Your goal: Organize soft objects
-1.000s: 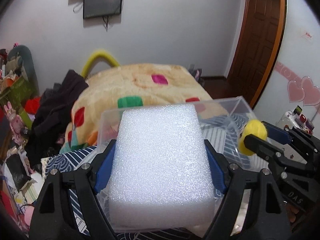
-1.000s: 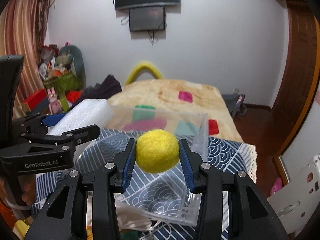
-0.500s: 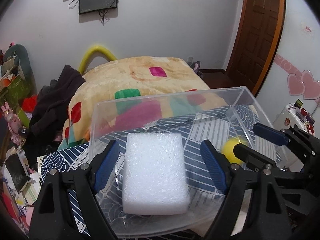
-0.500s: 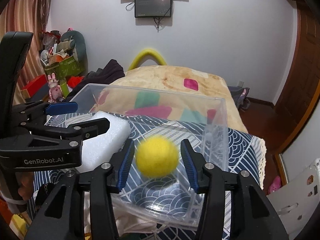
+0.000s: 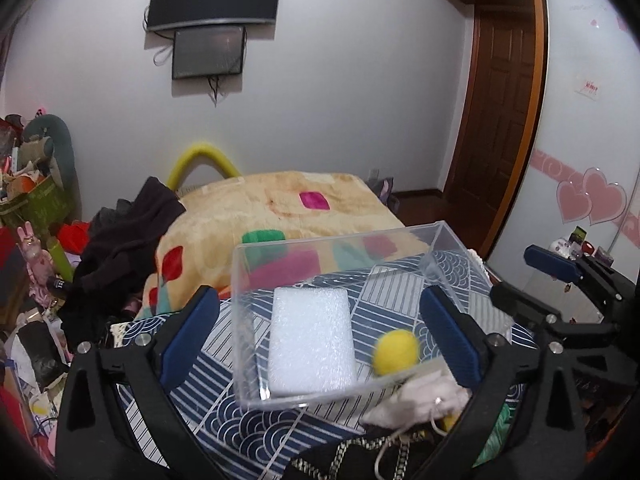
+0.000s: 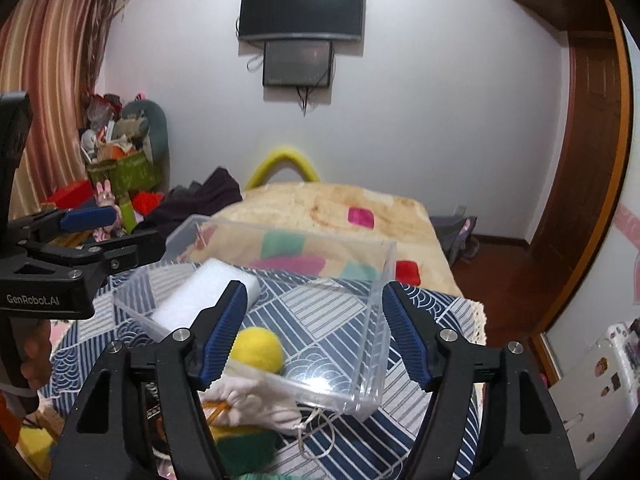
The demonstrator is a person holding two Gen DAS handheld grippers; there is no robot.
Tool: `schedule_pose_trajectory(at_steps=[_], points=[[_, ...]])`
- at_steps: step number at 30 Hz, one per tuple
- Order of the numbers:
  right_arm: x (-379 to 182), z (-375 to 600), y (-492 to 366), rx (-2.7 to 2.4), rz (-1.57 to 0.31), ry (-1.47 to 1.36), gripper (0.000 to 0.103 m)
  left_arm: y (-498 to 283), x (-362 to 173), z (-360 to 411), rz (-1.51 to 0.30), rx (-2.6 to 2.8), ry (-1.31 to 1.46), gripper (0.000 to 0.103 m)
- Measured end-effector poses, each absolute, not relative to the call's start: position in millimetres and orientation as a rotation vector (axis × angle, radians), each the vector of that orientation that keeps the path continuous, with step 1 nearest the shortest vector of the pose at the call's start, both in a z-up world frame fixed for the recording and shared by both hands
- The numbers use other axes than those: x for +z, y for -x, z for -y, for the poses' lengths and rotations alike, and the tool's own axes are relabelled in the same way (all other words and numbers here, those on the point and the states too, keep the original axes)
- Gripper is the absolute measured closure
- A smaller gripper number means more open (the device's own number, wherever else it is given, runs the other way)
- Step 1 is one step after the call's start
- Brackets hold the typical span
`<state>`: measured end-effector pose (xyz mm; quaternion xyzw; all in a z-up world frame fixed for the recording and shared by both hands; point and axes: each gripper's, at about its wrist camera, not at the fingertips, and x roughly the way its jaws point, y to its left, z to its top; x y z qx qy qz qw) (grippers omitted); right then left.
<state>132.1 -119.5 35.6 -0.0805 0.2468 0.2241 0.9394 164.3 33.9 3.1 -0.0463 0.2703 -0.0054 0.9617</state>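
Observation:
A clear plastic box [image 5: 240,312] [image 6: 384,280] stands on the blue patterned cloth. Inside it lie a white foam block [image 5: 311,344] [image 6: 196,300] and, to its right, a yellow felt ball [image 5: 396,351] [image 6: 256,350]. My left gripper [image 5: 320,338] hovers above and in front of the box with its jaws opening wide and nothing between the pads. My right gripper [image 6: 314,332] is also opening above the box; the ball rests in the box by its left pad, free of the grip. Each gripper shows in the other's view, the right gripper [image 5: 532,280] and the left gripper [image 6: 116,236].
A white drawstring pouch [image 5: 420,400] [image 6: 256,404], a green soft item [image 6: 244,456] and dark corded things lie on the cloth in front of the box. Behind stands a bed with a patterned blanket [image 5: 280,208], with clutter at the left and a wooden door [image 5: 504,120] at the right.
Both grippers let go: the foam block and the yellow ball dropped into the clear box. Both grippers then rose and pulled back, their jaws spreading wider.

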Motion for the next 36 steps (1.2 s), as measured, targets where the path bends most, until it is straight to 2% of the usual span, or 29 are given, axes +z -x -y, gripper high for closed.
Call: schedule_pose_trajectory(at_steps=[10,23,36], points=[[29,123,-100,0.457,-0.448,0.150,0.034,-120,-20,-27,-0.518,0.023,0.026,0.001],[-24,138,-87,0.485,-0.623,0.082,0.034,-81,-84,-14,-0.647,-0.049,0.057,0.001],[-55,122,-73,0.567,-0.703,0.096,0.034,-78,-116,9,-0.703,-0.068,0.048,0.001]])
